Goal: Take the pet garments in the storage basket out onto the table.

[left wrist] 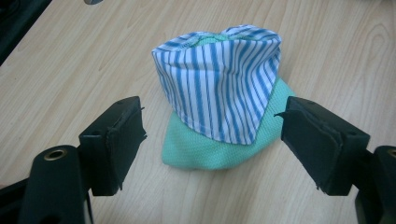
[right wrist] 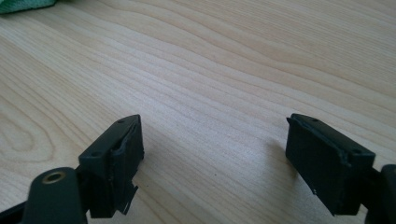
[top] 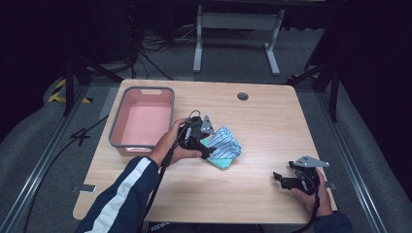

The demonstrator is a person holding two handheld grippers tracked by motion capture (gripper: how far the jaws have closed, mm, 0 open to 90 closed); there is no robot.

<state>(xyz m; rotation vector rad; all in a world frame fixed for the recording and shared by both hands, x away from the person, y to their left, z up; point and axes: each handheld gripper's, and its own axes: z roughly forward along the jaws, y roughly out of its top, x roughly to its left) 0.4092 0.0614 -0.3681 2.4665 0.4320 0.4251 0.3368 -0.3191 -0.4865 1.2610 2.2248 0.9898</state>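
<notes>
- Wooden table [top: 252, 189], pale grain, rounded corners, a small dark round grommet [top: 243, 96] set near the far edge.
- Grey carpeted floor beyond the table, with a pale metal frame leg [top: 198, 43] and loose black cables [top: 155, 46] at the back.
- Pink basin [top: 144, 122] with grey rim on the table's left part, long side running front to back, nothing visible inside.
- Dark sleeve with white stripes [top: 124, 194] coming in from the bottom left; faint white lettering at the bottom edge below it, too small and blurred to read.
- Folded cloth bundle [left wrist: 219, 93] lying on the table just right of the basin, near the table's middle: blue-and-white striped piece on top, mint-green mesh piece [left wrist: 205, 151] underneath, peeking out at the near edge. No label or printing visible on either fabric.
- Left gripper [left wrist: 212, 140] held above the near side of the bundle, jaws wide apart, one on each side of the cloth's near corner, pads clear of the fabric, nothing gripped. In the high view, at the cloth's left edge [top: 201, 138], grey three-cornered plate on top.
- Right gripper [right wrist: 212, 154] near the table's front right corner, well apart from the cloth, jaws spread wide over bare wood, nothing between them. In the high view [top: 279, 177], held by a hand resting at the table edge.
- Green corner of the cloth just visible at the top left of the right gripper view.
- No brand mark or writing legible on the grippers, basin or table.
</notes>
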